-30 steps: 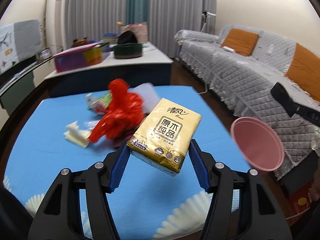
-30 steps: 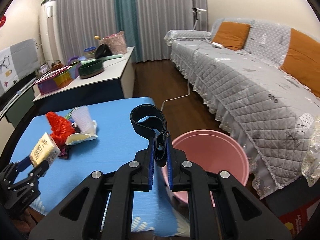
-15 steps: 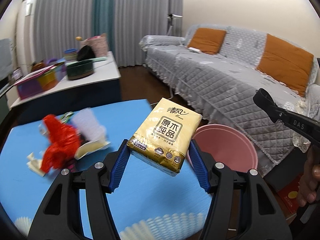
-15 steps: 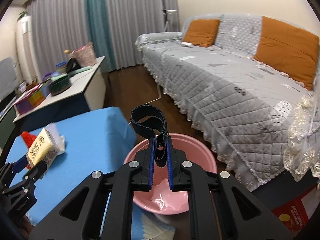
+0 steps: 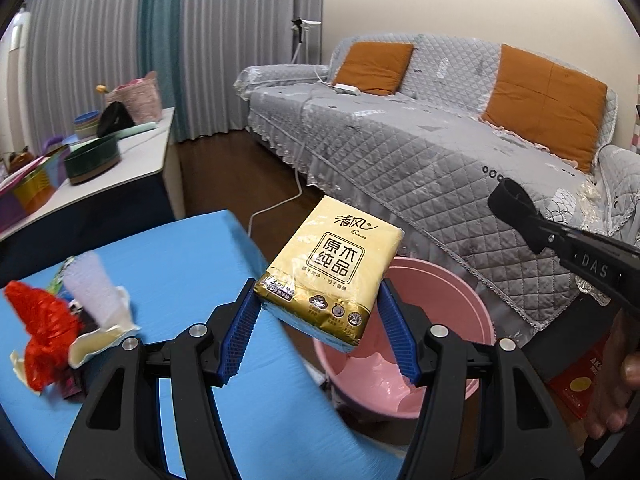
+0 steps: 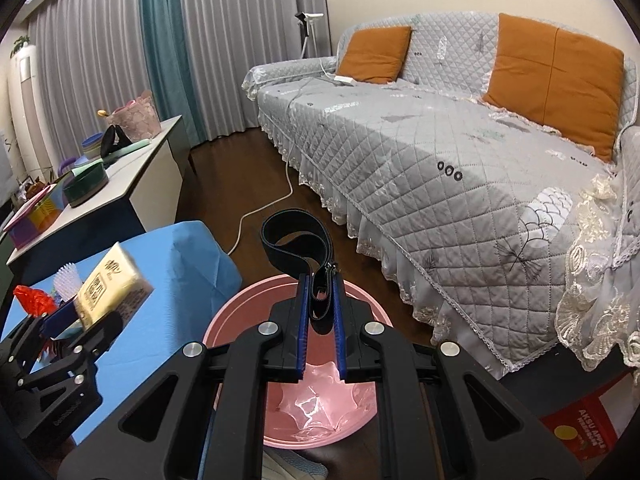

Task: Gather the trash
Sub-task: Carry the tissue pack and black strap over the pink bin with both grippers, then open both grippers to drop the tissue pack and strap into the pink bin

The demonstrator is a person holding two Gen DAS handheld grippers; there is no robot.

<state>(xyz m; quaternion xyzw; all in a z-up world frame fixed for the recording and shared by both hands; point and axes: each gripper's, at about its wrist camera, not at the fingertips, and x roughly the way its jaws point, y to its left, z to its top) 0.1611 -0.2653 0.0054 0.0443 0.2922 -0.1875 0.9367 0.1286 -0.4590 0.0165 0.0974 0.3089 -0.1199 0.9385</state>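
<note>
My left gripper (image 5: 318,300) is shut on a yellow tissue pack (image 5: 332,268), held in the air over the right edge of the blue table (image 5: 192,256), beside the pink bin (image 5: 448,344). My right gripper (image 6: 320,284) is shut on a black looped strap (image 6: 294,240) and hovers over the pink bin (image 6: 248,320), which is lined with a clear bag. The left gripper (image 6: 68,320) with the tissue pack (image 6: 110,284) shows at the left of the right wrist view. The right gripper's strap (image 5: 516,204) enters the left wrist view from the right.
A red plastic bag (image 5: 40,320), a white cup (image 5: 90,288) and paper scraps lie on the blue table. A grey sofa (image 6: 440,152) with orange cushions stands behind the bin. A white side table (image 6: 132,172) holds bowls and boxes. A red carton (image 6: 580,428) sits on the floor.
Both grippers have swung right, away from the trash pile toward the pink bin. The tissue pack now hangs at the table's edge and the strap is over the bin.
</note>
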